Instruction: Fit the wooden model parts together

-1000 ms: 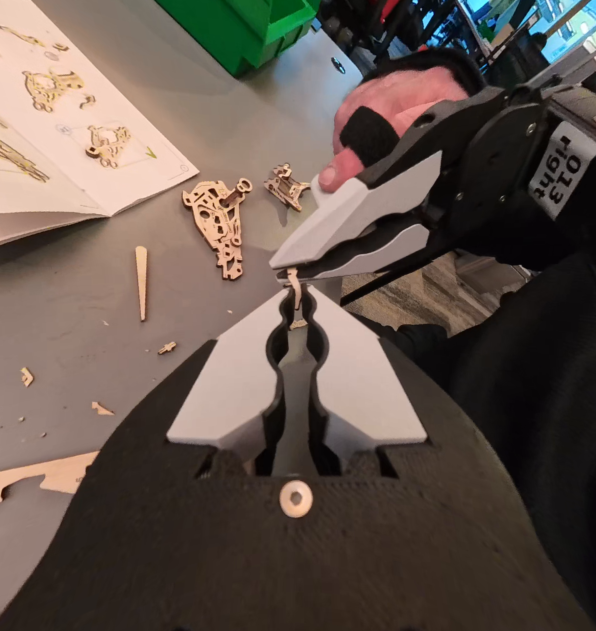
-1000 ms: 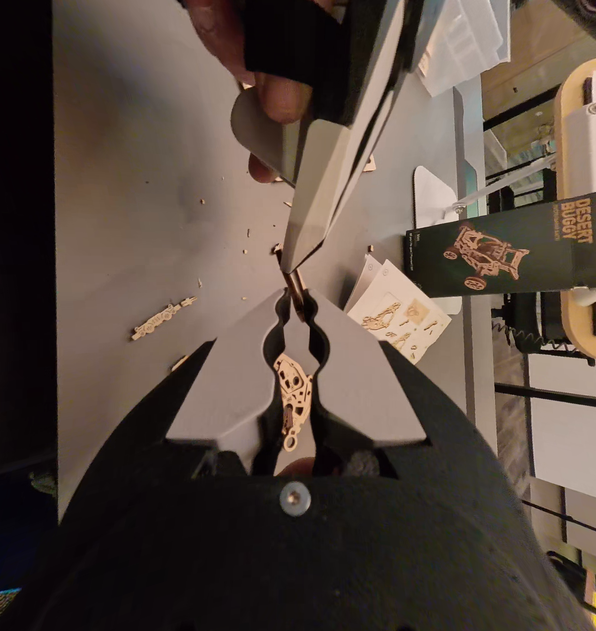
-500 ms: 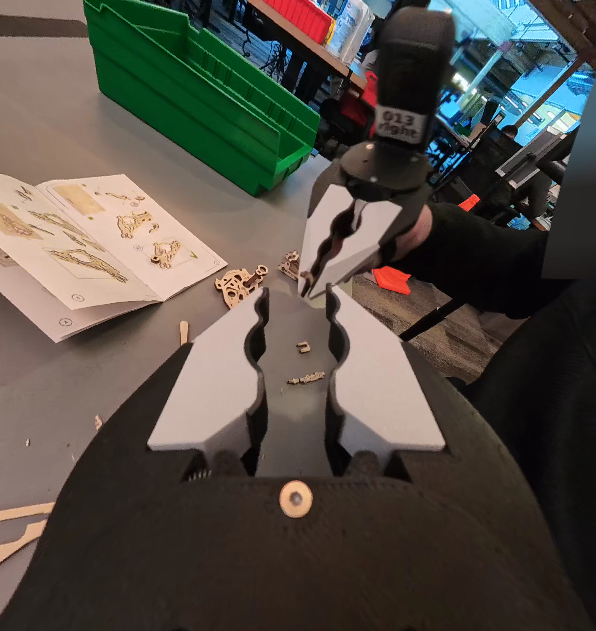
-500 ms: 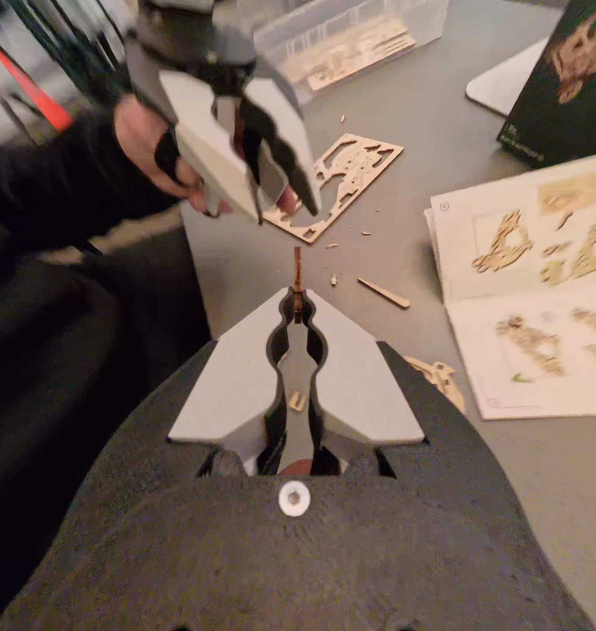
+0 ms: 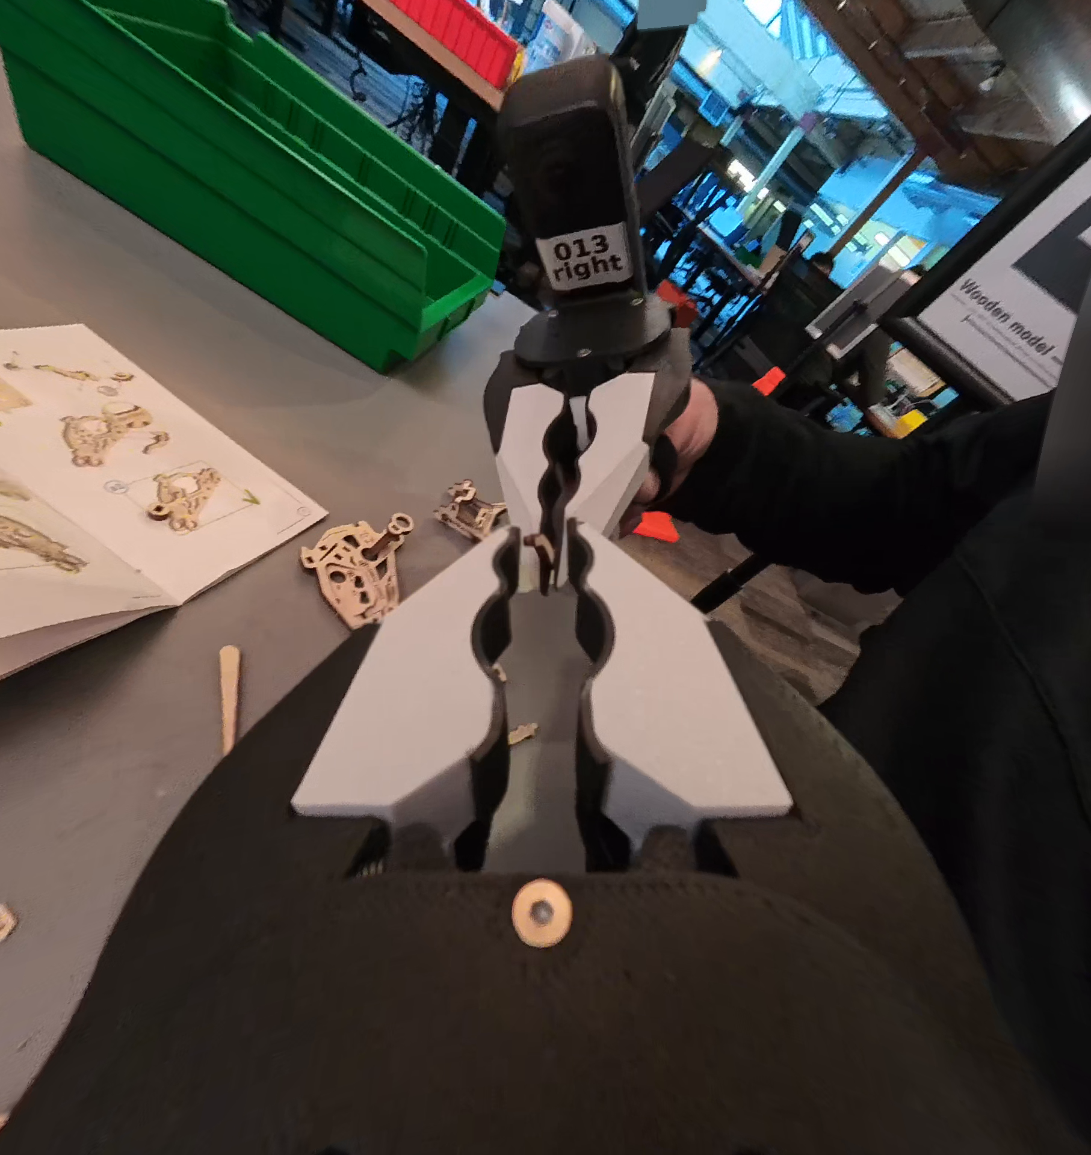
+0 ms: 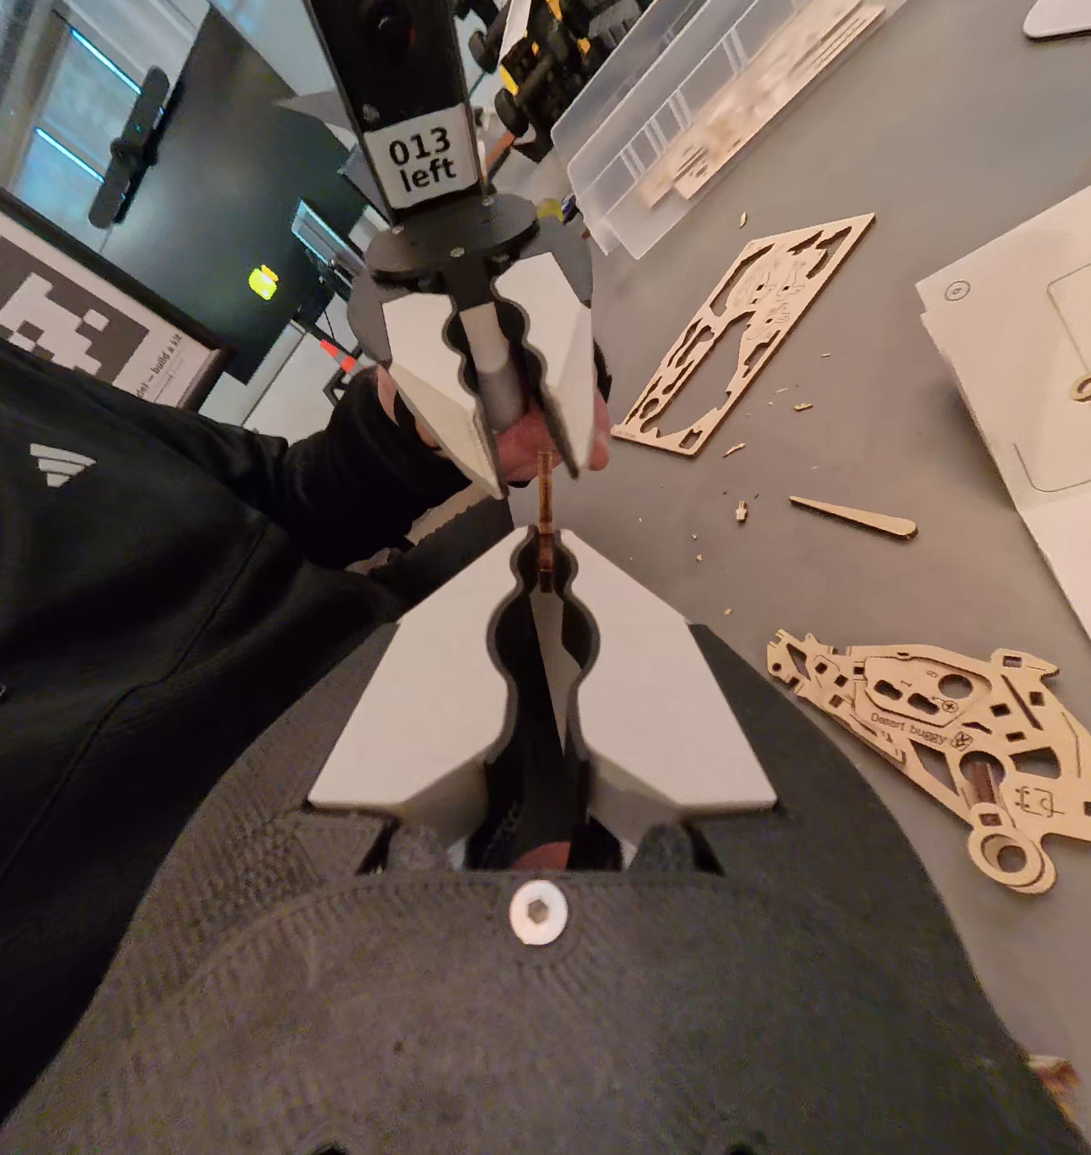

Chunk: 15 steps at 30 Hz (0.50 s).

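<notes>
My right gripper (image 6: 544,539) is shut on a small thin wooden part (image 6: 544,500), seen edge-on and sticking out past its fingertips. In the left wrist view the right gripper (image 5: 554,556) hangs tips-down over the table with the same part (image 5: 543,556) at its tips. My left gripper (image 5: 543,536) is open. The part stands between its fingertips (image 5: 513,544) with a gap on each side. In the right wrist view the left gripper (image 6: 533,475) straddles the part's far end without pressing on it.
A flat wooden side-panel assembly (image 5: 355,575) (image 6: 943,737) and a smaller assembly (image 5: 467,512) lie on the grey table (image 5: 124,781). There are also an open instruction booklet (image 5: 92,475), a green bin (image 5: 249,169), a wooden stick (image 6: 855,519), an emptied part sheet (image 6: 743,337) and a clear tray (image 6: 705,119). Only a small space, under 4 cm, lies between the two pairs of fingers. Left tips and right tips are each some 12 cm from the wooden stick (image 6: 855,519). My left wrist view (image 5: 234,693) looks at it from another angle.
A second ago both grippers pinched the small part. The left let go and opened wide, the right turned tips-down with the part, and the left has since narrowed around it.
</notes>
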Each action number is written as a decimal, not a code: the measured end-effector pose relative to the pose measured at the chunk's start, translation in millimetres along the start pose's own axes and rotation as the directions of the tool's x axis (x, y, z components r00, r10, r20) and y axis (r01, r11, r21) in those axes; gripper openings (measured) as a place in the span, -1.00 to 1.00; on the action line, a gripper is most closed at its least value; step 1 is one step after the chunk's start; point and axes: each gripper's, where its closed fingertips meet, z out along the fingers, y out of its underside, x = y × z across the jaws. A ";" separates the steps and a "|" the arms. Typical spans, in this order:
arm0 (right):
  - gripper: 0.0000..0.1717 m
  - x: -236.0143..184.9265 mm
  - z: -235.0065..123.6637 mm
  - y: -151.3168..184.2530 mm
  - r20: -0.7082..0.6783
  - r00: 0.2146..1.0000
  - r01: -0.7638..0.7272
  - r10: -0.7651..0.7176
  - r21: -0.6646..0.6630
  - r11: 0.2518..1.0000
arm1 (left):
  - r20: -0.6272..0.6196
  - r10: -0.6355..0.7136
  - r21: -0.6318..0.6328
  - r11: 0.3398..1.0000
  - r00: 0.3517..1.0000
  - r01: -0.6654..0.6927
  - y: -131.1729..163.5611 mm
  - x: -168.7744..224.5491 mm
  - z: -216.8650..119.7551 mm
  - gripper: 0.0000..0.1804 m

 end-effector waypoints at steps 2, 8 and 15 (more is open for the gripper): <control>-0.99 -3.0 -0.2 1.8 0.019 1.000 0.006 -0.005 -0.017 1.000 | -0.017 -0.016 0.008 1.000 1.000 0.016 0.8 0.7 0.3 -0.97; -0.97 0.2 0.2 2.0 0.023 1.000 -0.016 0.017 -0.025 1.000 | 0.008 -0.020 0.037 0.999 1.000 0.019 1.5 -2.3 -0.3 -0.99; -0.57 19.2 -13.7 -5.3 -0.161 0.986 0.037 -0.039 -0.016 0.999 | 0.110 -0.137 0.204 0.972 0.984 0.112 -11.2 -32.1 -15.2 -0.99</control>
